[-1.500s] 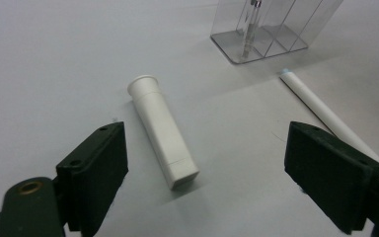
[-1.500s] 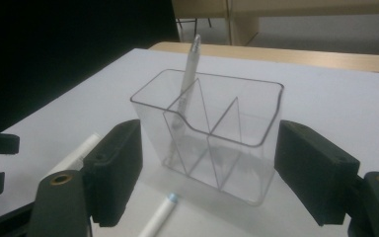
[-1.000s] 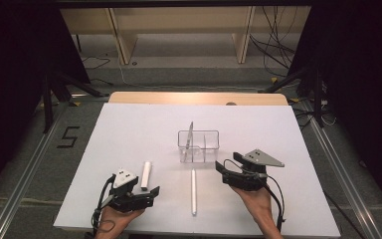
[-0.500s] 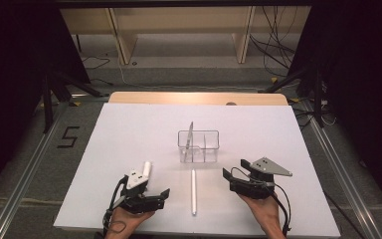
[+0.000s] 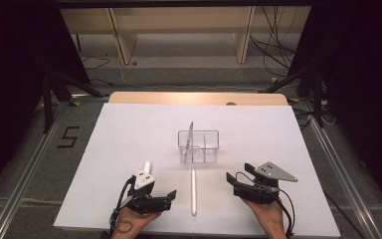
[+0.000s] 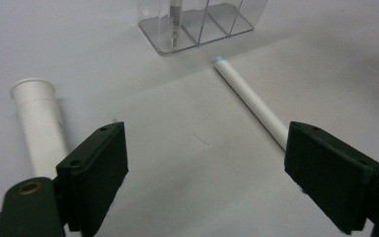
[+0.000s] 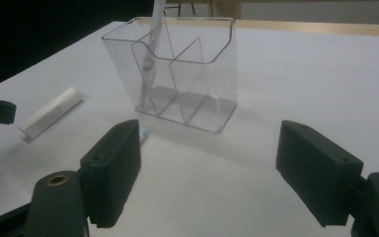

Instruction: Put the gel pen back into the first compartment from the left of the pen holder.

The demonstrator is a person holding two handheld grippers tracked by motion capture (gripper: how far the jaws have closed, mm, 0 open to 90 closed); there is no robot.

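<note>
From above, the left gripper [image 5: 171, 196] and right gripper [image 5: 230, 180] rest low on the white table [image 5: 129, 134], jaws spread wide and empty, flanking a white pen [image 5: 193, 191] lying just short of the clear organizer [image 5: 199, 146]. The left gripper view puts a white tube [image 6: 37, 123] beside one jaw; closing squarely across the pen's middle looks the surest pickup. The right gripper view shows the organizer's end compartment holding one slim upright stick [image 7: 150, 59], the other compartments bare.
</note>
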